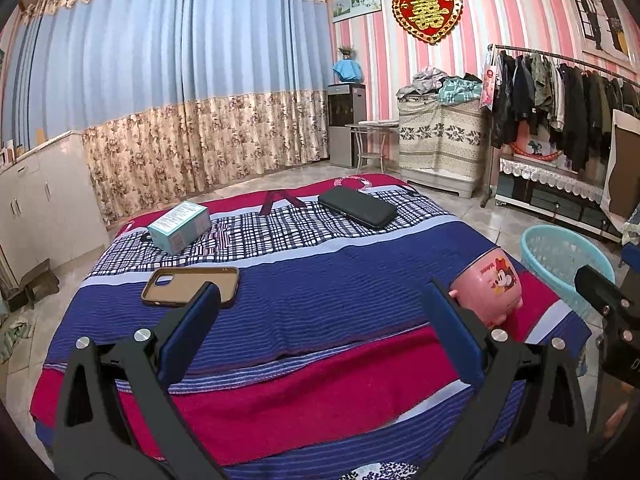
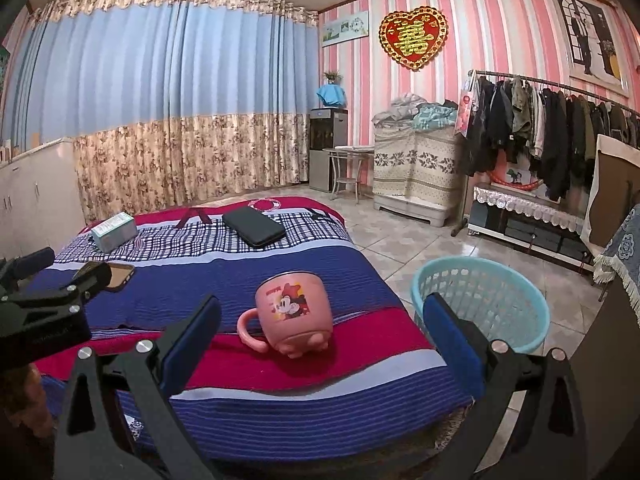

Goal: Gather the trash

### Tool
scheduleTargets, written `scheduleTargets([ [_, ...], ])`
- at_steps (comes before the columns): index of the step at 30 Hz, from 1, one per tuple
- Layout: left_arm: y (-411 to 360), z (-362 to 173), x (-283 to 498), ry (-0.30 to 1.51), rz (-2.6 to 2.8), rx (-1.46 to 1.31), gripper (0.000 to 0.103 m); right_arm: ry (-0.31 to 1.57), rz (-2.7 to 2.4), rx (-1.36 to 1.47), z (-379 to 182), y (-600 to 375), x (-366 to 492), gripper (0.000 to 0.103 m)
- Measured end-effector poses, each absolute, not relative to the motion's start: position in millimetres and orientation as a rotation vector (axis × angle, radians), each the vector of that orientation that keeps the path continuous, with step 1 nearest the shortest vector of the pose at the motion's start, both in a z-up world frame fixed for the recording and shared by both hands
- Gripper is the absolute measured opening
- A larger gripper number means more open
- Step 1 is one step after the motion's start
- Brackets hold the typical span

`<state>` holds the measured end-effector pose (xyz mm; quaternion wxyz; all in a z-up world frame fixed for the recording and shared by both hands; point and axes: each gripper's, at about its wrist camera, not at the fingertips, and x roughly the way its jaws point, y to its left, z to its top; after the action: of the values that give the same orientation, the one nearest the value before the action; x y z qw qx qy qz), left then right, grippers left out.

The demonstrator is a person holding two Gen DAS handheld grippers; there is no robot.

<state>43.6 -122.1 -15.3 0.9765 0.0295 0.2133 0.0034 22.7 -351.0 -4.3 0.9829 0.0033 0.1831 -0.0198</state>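
Seen first from the left wrist camera, the left gripper (image 1: 320,300) fills the lower part of the frame with its two blue-padded fingers spread wide and nothing between them, over a bed (image 1: 280,280) covered in a red, blue and checked striped blanket. A brown phone case (image 1: 190,285) lies flat left of centre, just beyond the left finger. Farther up sits a pale green box (image 1: 179,225) at centre left, and a black flat case (image 1: 357,207) lies near the far end of the bed. A pink cartoon mug (image 1: 491,284) lies on its side at centre right, partly hidden behind the right finger. A light blue mesh basket (image 1: 568,264) stands on the tiled floor off the bed, at the right edge. Next, from the right wrist camera, the right gripper (image 2: 320,308) is likewise wide open and empty. The pink mug (image 2: 292,314) rests tipped on the red stripe at frame centre, between the fingers but untouched. The basket (image 2: 480,308) stands at lower right beside the bed, and the left gripper (image 2: 64,284) shows at the left edge.
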Motion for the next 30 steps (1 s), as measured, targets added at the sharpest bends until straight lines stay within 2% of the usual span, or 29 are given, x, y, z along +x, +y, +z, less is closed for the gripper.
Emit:
scheduleTargets([
  [30,-123.2,-11.6,38.1,0.412,-0.005,0.066,0.098,0.372,-0.033,0.010,-9.3,-349.8,26.0,0.098],
])
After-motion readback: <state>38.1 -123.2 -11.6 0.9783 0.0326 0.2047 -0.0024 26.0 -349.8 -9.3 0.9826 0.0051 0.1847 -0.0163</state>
